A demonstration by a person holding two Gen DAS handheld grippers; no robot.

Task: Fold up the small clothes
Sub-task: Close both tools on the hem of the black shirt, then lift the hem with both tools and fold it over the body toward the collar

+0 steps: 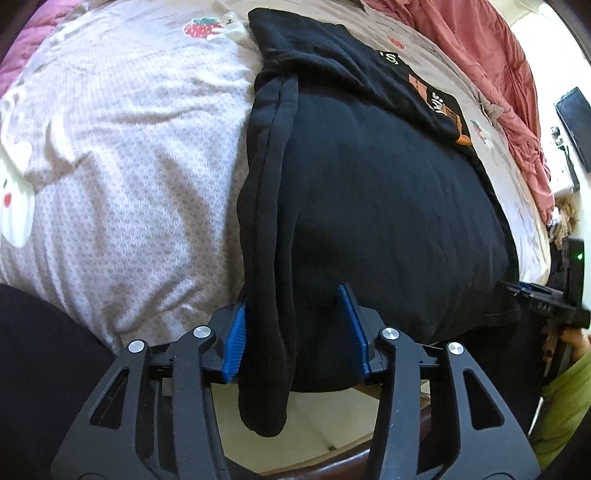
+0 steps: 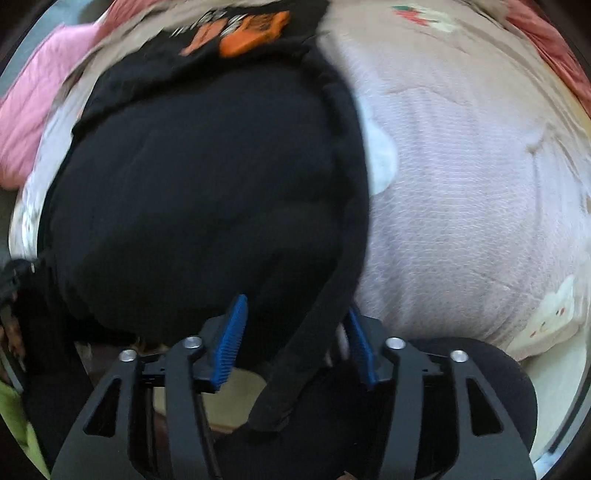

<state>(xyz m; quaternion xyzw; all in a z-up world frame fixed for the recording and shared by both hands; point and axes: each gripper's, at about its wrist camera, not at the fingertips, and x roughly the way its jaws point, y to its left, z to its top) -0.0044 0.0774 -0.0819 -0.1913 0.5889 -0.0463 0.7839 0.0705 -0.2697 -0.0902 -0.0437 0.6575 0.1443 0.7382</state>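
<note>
Waffle-textured bedspread [image 1: 122, 155] under thick black garment [image 1: 369, 192]

free: bedspread [image 1: 122, 155] | blocked: black garment [image 1: 369, 192], pink quilt [image 1: 491, 66]

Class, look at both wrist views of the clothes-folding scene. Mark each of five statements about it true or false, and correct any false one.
1. The black garment lies on a pinkish bedspread. True.
2. The left tool is clamped tight on the cloth. False: its blue pads stand apart, with a hem of the garment hanging loose between them.
3. The garment shows an orange print at its far end. True.
4. The bedspread is plain, with no pictures. False: it carries a strawberry motif.
5. The right tool is open, with black cloth hanging between its pads. True.
</note>
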